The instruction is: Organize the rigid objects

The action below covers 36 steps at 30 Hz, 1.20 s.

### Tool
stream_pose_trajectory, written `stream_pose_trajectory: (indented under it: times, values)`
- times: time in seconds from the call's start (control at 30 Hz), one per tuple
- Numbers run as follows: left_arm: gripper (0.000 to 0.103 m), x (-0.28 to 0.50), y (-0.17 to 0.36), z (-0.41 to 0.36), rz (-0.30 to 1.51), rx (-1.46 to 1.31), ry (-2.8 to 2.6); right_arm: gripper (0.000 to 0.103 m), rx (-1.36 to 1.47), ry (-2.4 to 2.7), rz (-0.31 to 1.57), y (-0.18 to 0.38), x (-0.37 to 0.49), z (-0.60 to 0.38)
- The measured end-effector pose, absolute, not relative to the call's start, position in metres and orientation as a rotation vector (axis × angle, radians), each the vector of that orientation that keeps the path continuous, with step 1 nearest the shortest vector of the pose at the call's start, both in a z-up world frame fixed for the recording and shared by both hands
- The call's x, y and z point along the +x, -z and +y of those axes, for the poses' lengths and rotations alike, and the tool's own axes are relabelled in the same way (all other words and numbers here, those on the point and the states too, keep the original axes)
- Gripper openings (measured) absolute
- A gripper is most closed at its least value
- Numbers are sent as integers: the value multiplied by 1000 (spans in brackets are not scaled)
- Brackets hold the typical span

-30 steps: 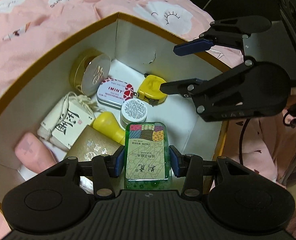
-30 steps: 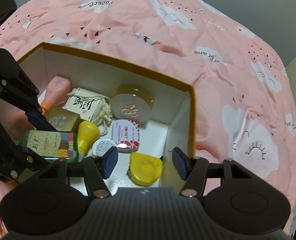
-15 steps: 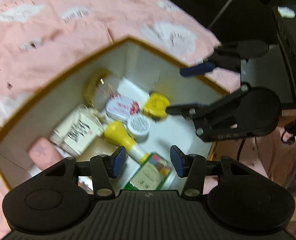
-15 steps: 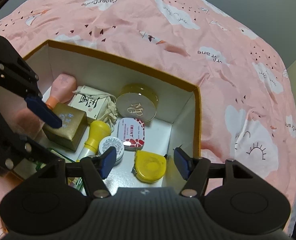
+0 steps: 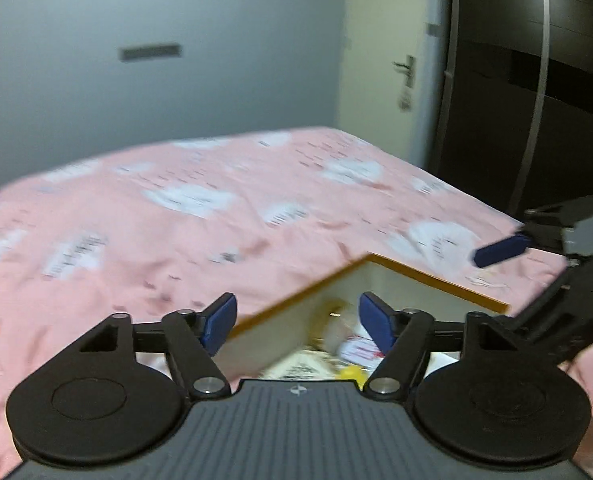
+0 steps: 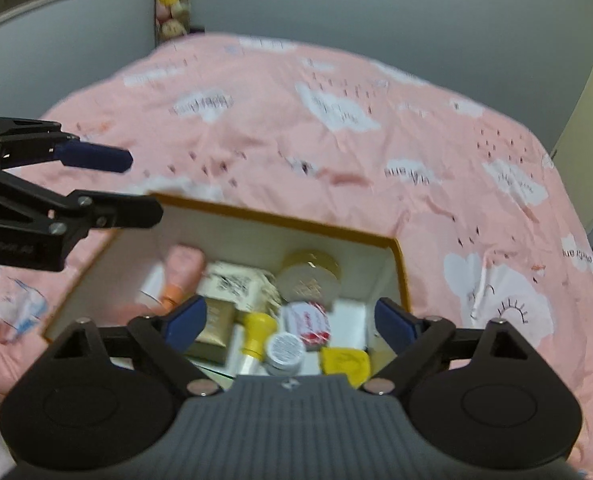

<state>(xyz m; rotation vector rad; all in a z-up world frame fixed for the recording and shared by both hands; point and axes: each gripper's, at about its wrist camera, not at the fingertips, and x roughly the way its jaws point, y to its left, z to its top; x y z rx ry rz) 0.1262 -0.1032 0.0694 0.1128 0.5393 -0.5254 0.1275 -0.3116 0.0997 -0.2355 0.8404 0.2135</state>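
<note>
An open box with a mustard rim (image 6: 280,222) sits on the pink bedspread and holds several small items: a gold round compact (image 6: 310,276), a red and white mint tin (image 6: 306,320), a yellow-capped bottle (image 6: 256,330), a yellow tape measure (image 6: 346,362), a small round tin (image 6: 284,350), a white pouch (image 6: 236,286), a gold box (image 6: 214,330) and a pink bottle (image 6: 182,268). The green tin is hidden. My right gripper (image 6: 290,322) is open and empty above the box's near side. My left gripper (image 5: 296,322) is open and empty, raised above the box (image 5: 436,278).
The pink cloud-print bedspread (image 6: 336,120) surrounds the box. The left gripper shows at the left of the right wrist view (image 6: 92,158). A grey wall, a white door (image 5: 380,60) and a dark wardrobe (image 5: 536,80) stand behind the bed.
My left gripper let go of the green tin into the box, then rose and tilted up toward the room. My right gripper also lifted and pulled back.
</note>
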Motion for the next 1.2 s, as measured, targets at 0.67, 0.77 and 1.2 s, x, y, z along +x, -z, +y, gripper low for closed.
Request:
stream_pose_trajectory:
  times: [0.67, 0.77, 1.2]
  values:
    - [103, 32, -28, -10, 554, -8, -13, 100, -164, -143, 522, -64, 21, -206]
    - [103, 16, -17, -7, 569, -6, -44, 100, -172, -115, 528, -47, 10, -202]
    - [103, 9, 9, -21, 652, 12, -60, 100, -79, -52, 588, -20, 4, -214]
